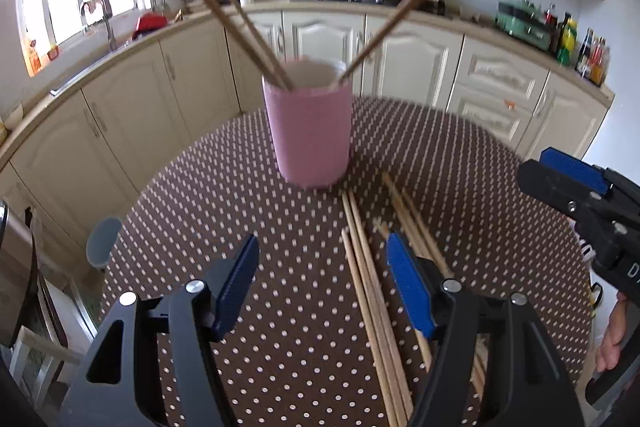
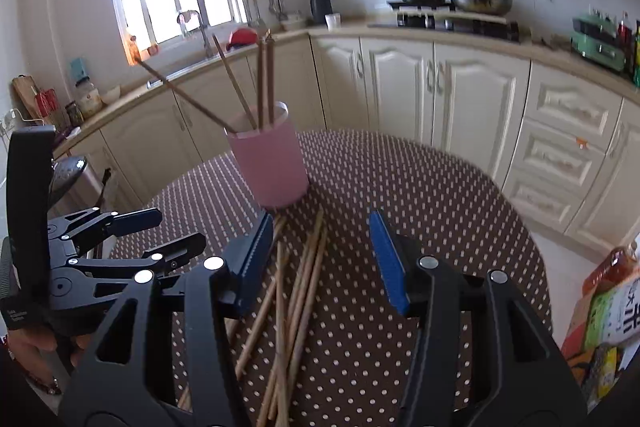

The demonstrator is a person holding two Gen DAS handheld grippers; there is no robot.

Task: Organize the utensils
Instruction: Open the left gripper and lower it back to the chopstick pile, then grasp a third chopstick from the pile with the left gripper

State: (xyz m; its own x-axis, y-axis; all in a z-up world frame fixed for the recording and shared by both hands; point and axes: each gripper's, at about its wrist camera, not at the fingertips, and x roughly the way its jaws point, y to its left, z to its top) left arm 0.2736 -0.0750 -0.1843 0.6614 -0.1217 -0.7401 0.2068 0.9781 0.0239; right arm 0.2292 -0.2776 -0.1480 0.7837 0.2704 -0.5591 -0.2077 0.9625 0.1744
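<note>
Four chopsticks (image 2: 240, 95) stand in pink cup (image 2: 270, 167) mid-surface (image 1: 460, 167); loose chopsticks (image 2: 296, 291) lie toward near edge. Left gripper (image 1: 324, 279), right gripper (image 2: 316, 259): jaws spread, holding nothing.

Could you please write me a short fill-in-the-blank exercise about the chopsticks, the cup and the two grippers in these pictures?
1. The round cup holding upright wooden chopsticks is ____ in colour.
2. The loose wooden chopsticks lie on a brown tablecloth patterned with white ____.
3. The left gripper and the right gripper both have their jaws ____, holding nothing.
4. The loose chopsticks lie between the cup and the ____.

Missing words: pink; dots; open; grippers
</note>
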